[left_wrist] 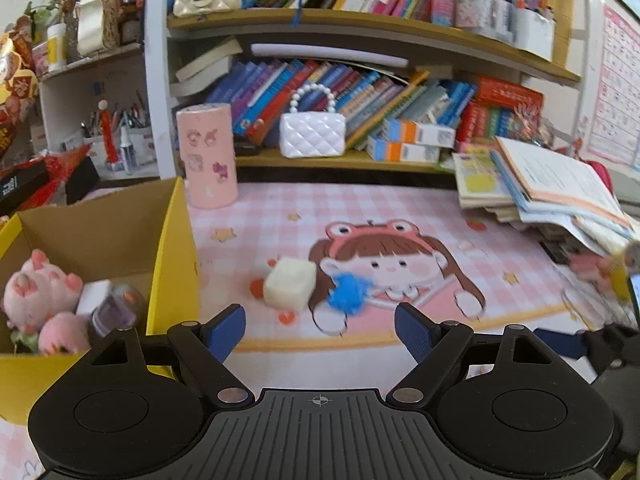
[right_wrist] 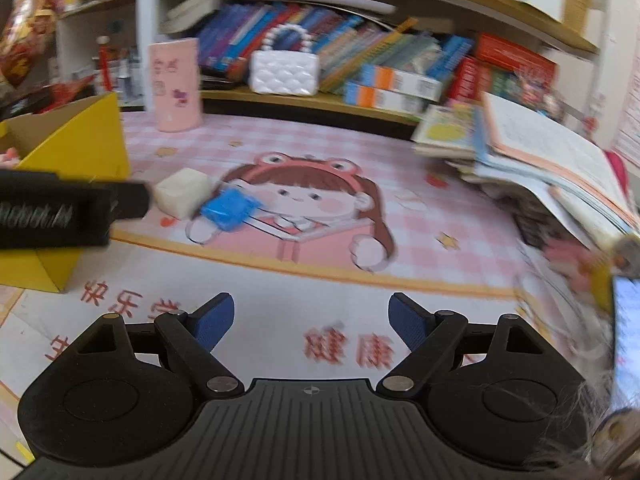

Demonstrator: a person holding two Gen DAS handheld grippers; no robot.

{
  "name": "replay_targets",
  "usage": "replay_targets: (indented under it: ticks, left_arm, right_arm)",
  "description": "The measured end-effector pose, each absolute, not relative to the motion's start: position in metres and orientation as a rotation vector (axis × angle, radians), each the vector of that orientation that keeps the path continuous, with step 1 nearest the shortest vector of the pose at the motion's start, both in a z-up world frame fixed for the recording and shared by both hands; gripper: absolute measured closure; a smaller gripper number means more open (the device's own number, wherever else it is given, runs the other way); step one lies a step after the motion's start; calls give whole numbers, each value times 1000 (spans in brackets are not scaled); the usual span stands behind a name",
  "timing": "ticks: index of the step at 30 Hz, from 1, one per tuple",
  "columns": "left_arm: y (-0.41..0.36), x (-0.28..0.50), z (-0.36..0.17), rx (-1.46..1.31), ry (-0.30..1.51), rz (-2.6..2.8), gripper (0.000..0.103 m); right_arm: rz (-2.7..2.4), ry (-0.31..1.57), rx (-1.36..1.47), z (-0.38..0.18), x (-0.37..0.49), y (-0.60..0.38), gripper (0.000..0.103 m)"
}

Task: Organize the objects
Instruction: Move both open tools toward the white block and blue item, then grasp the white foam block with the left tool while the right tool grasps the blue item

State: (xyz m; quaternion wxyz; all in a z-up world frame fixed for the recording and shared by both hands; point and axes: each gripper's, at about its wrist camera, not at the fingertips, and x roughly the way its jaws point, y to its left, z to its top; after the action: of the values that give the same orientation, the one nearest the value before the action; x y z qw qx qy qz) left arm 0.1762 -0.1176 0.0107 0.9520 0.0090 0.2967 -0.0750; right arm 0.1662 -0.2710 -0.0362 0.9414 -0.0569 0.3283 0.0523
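A yellow cardboard box (left_wrist: 172, 248) holds pink plush toys (left_wrist: 40, 292). On the pink checked mat (left_wrist: 400, 208), a cream foam cube (left_wrist: 289, 285) touches a blue fuzzy pompom (left_wrist: 347, 294). Left gripper (left_wrist: 320, 330) and right gripper (right_wrist: 311, 319) gape wide, holding nothing.

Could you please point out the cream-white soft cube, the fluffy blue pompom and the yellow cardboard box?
cream-white soft cube (left_wrist: 289, 285), left wrist view, middle of its front face.
fluffy blue pompom (left_wrist: 347, 294), left wrist view, centre of the fluff.
yellow cardboard box (left_wrist: 173, 276), left wrist view, outer right wall.
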Motion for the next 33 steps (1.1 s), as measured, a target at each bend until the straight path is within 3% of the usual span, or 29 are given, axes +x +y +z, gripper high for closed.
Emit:
replay_targets:
  ticks: [16, 25, 26, 27, 29, 33]
  left_arm:
    - [-115, 225, 28, 9, 589, -10, 19]
    - [-107, 234, 34, 11, 584, 48, 19]
    - [-107, 234, 34, 14, 586, 50, 19]
    - [-108, 236, 33, 16, 588, 51, 19]
    - [-110, 239, 31, 19, 595, 52, 19]
    - [-115, 249, 29, -8, 600, 38, 19]
  right_arm:
    - [382, 569, -194, -61, 264, -234, 25]
    - [424, 639, -193, -82, 301, -222, 47]
    - [428, 635, -191, -82, 302, -223, 52]
    - [436, 637, -191, -82, 303, -223, 64]
    - [436, 645, -197, -79, 306, -224, 73]
    - [389, 646, -144, -71, 301, -245, 74]
